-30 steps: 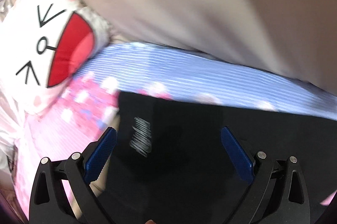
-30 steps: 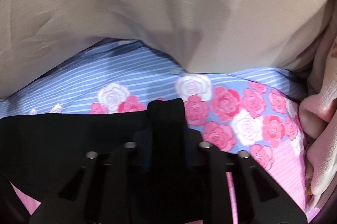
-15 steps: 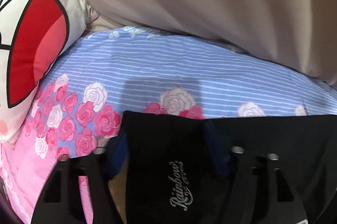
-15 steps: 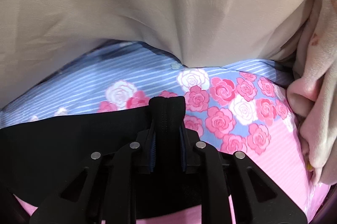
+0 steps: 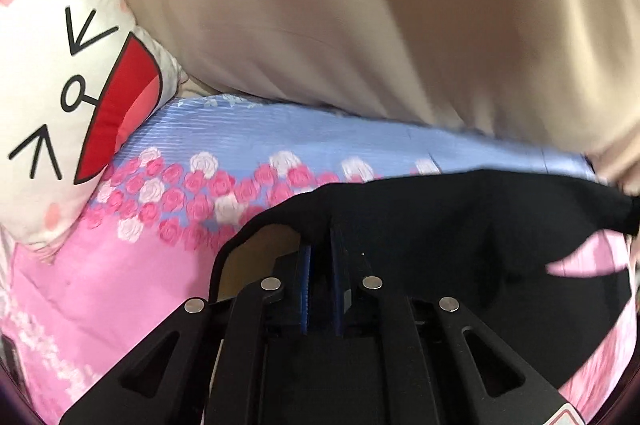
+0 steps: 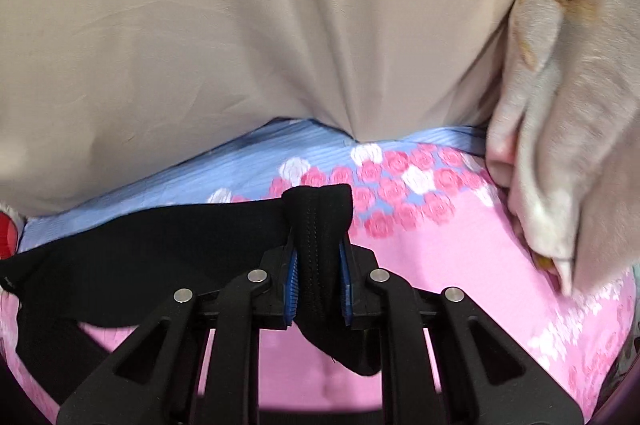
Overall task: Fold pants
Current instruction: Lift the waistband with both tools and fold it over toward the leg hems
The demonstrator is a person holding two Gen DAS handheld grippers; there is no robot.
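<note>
Your left hand-held gripper (image 5: 320, 245) was wide open a moment ago. Its jaws have just been closing, and now they pinch the edge of the black pants (image 5: 460, 225) low in the middle of the left view. Your right hand-held gripper (image 6: 318, 257) pinches a bunched corner of the same pants, as it did before. Both ends are now held, and the pants hang a little above the rose bed sheet (image 6: 460, 257), so I think you can carry the edge over to fold.

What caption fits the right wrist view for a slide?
Right tool shut on a bunched edge of black pants, lifted above the rose-print bedsheet.
</note>
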